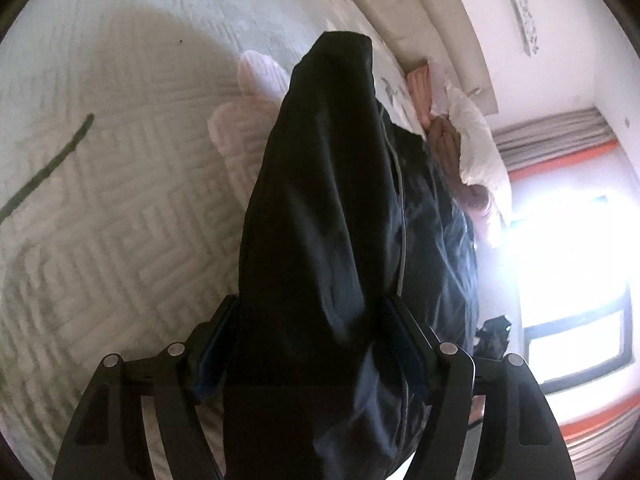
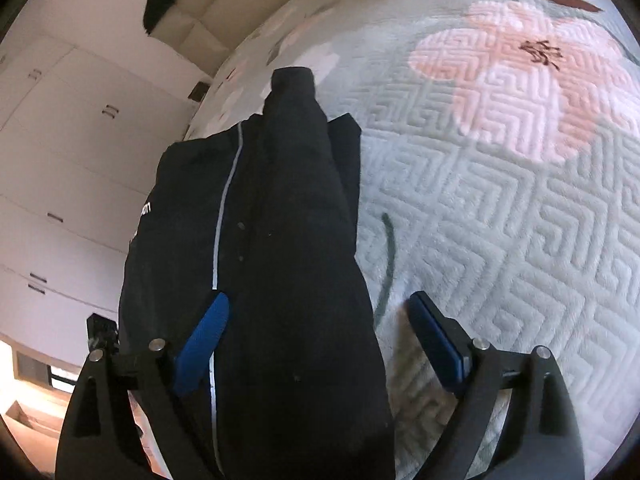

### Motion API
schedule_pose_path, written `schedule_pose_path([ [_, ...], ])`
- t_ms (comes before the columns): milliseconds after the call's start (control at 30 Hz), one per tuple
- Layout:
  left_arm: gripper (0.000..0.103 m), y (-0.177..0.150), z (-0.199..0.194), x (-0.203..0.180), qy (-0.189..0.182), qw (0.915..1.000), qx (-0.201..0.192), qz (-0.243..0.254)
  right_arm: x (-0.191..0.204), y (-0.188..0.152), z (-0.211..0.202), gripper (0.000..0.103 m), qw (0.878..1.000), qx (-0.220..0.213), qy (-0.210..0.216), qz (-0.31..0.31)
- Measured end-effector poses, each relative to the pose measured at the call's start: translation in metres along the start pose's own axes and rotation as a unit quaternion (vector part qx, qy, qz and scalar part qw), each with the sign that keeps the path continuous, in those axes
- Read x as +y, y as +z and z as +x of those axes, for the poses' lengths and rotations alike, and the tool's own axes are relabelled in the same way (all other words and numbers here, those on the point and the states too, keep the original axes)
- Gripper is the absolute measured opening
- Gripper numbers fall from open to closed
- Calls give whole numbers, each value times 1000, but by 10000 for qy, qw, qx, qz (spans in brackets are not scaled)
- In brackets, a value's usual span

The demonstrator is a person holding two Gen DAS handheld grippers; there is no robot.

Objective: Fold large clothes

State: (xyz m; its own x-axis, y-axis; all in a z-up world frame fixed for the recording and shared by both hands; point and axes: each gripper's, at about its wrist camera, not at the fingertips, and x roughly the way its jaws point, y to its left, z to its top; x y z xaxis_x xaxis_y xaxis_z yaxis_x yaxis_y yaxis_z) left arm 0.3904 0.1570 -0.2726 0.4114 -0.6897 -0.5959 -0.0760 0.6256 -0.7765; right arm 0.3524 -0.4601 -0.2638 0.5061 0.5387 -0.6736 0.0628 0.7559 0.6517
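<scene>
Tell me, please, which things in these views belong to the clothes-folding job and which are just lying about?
Belongs to the job:
black jacket
left gripper
right gripper
floral bedspread underneath

Just lying about:
white pillow
white wardrobe
window

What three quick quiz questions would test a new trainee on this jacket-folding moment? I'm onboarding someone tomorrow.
1. True or false: the black jacket lies on a bare wooden floor.
2. Multiple choice: what runs down the jacket's front in the right wrist view? A) a pale zipper line B) a red belt C) a row of large yellow buttons
3. Fill in: in the left wrist view, dark fabric fills the gap between the left tool fingers, while the right tool has its blue pads spread ____.

Key
1. False: it lies on a quilted floral bedspread.
2. A
3. Apart; whether either tool grips the fabric is unclear.
</scene>
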Motion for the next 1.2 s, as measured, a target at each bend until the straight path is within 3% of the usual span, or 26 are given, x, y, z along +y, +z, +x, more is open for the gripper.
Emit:
schedule_pose_path([
  [33,74,1,1,-2,-27,10000,-32,8,6,-3,0,81,9998,69,105,-180],
  [67,72,1,2,-4,-90,9999,-64,46,11,-5,1,59,9990,171,332,-254],
  [100,69,0,3,-7,-188,9997,-85,117,15,-7,-2,59,9989,141,320,-325],
  [133,54,-3,2,-11,-343,9991,-99,230,19,-8,-5,58,9984,130,293,-471],
  [167,53,-3,1,-16,-367,9986,-134,356,22,-9,-6,57,9979,136,275,-576],
  [233,52,-3,1,-19,-361,9978,-143,540,20,-8,-2,57,9976,248,281,-578],
  [300,53,1,7,-10,-471,9984,-44,310,10,-1,8,64,9973,390,523,-334],
  [367,65,8,15,4,-691,9976,53,-54,-5,4,23,73,9944,578,885,33],
  [433,65,12,23,15,-873,9957,161,-272,-10,11,30,74,9904,556,1256,131],
  [500,66,14,26,8,-846,9960,187,-214,1,14,35,74,9919,538,1146,-60],
  [533,65,13,26,4,-771,9968,161,-148,8,12,36,73,9931,520,1040,-171],
  [567,50,11,24,-2,-623,9980,81,-34,13,13,36,68,9940,485,933,-291],
  [633,37,5,13,-18,-406,9984,-177,350,26,8,25,54,9949,307,744,-611],
  [700,33,-3,-2,-36,-345,9963,-430,652,41,1,7,44,9933,36,766,-864],
  [800,30,-13,-30,-69,-701,9899,-685,1028,77,-15,-18,41,9887,-215,753,-1281],
  [933,27,-33,-68,-116,-771,9803,-801,1634,129,-53,-49,40,9803,-316,522,-1880],
  [1100,26,-73,-125,-148,-783,9697,-923,2122,165,-110,-92,40,9775,-436,461,-2011],
  [1200,26,-100,-156,-148,-836,9677,-962,2173,164,-131,-121,40,9792,-441,484,-1920],
])
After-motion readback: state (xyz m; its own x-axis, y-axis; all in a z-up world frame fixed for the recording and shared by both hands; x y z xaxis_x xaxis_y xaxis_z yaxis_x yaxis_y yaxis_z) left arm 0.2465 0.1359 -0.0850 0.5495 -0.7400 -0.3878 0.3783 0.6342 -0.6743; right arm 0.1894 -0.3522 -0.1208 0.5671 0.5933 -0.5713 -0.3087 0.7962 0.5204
